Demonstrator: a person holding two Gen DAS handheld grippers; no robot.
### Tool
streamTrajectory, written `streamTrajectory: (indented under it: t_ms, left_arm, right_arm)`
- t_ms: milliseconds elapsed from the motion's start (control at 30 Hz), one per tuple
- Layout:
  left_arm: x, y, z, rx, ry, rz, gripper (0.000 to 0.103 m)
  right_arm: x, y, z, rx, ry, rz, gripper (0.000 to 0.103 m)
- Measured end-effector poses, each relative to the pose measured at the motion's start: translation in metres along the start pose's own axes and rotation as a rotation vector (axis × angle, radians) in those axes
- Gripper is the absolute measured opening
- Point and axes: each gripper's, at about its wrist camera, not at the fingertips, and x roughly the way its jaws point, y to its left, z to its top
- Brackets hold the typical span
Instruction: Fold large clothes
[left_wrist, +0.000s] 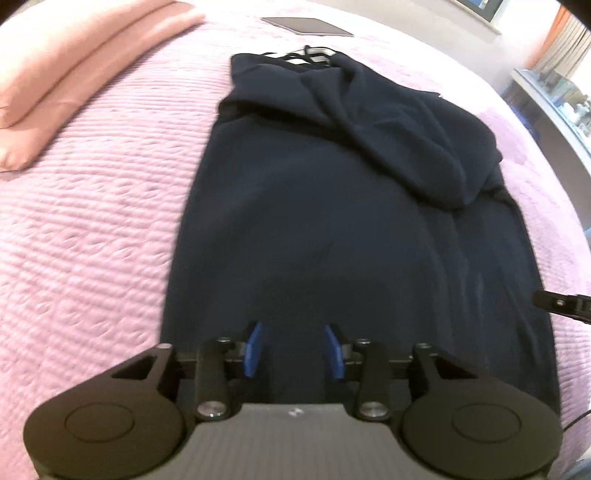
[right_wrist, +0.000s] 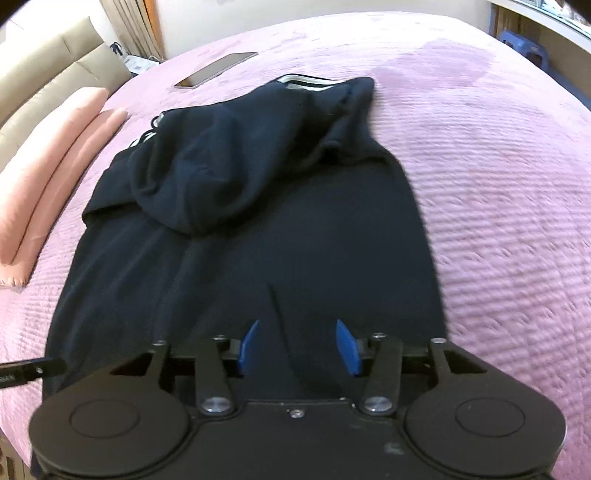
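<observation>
Navy garment (left_wrist: 332, 229) lies lengthwise mid-frame on the pink bedspread (left_wrist: 92, 221). Both the left gripper (left_wrist: 294, 345) and right gripper (right_wrist: 297, 343) hover low over its near hem, blue pads parted, gripping nothing. Its far end is bunched, details unclear.

a home bedroom: pink quilted bedspread (right_wrist: 480, 155), pink pillows (left_wrist: 55, 74), padded headboard (right_wrist: 44, 62), curtains (right_wrist: 133, 26).

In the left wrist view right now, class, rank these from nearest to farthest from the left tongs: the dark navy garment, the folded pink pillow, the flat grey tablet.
1. Dark navy garment: directly beneath and ahead of the left tongs.
2. Folded pink pillow: off to the left, farther up the bed.
3. Flat grey tablet: straight ahead, beyond the garment's far end.
</observation>
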Motion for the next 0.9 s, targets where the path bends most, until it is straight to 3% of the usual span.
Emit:
streamTrajectory:
  t_ms: [33,267,300,333,400,567,700,767,833,900]
  left_arm:
    - [-0.001,0.001,-0.003,0.003,-0.002,0.01,0.052]
    - [-0.011,0.001,-0.027,0.056,-0.096,0.024,0.053]
    - [-0.012,-0.001,-0.031,0.072,-0.112,0.009,0.053]
    - [-0.011,-0.004,-0.036,0.089,-0.122,-0.016,0.053]
    - [-0.006,-0.012,-0.046,0.133,-0.137,-0.082,0.051]
    - [0.006,-0.04,-0.076,0.227,-0.186,-0.169,0.05]
    - [0.002,-0.047,-0.106,0.29,-0.211,-0.075,0.044]
    - [-0.012,-0.042,-0.121,0.295,-0.196,-0.026,0.045]
    - [-0.027,-0.032,-0.136,0.274,-0.166,0.023,0.046]
    - [-0.045,-0.019,-0.146,0.245,-0.162,0.055,0.048]
  right_arm:
    - [-0.002,-0.003,-0.007,-0.006,0.002,-0.006,0.068]
    - [-0.022,-0.01,-0.052,-0.106,-0.025,-0.068,0.069]
    - [-0.023,-0.008,-0.058,-0.121,-0.033,-0.062,0.067]
    - [-0.024,-0.004,-0.063,-0.135,-0.048,-0.048,0.057]
    - [-0.025,0.008,-0.069,-0.152,-0.082,0.021,0.043]
    - [-0.019,0.067,-0.086,-0.2,-0.152,0.253,0.042]
    - [-0.009,0.1,-0.131,-0.301,-0.078,0.212,0.036]
    - [-0.015,0.093,-0.157,-0.324,-0.035,0.179,0.034]
    - [-0.034,0.082,-0.177,-0.357,-0.048,0.158,0.031]
    - [-0.048,0.072,-0.183,-0.353,-0.004,0.123,0.027]
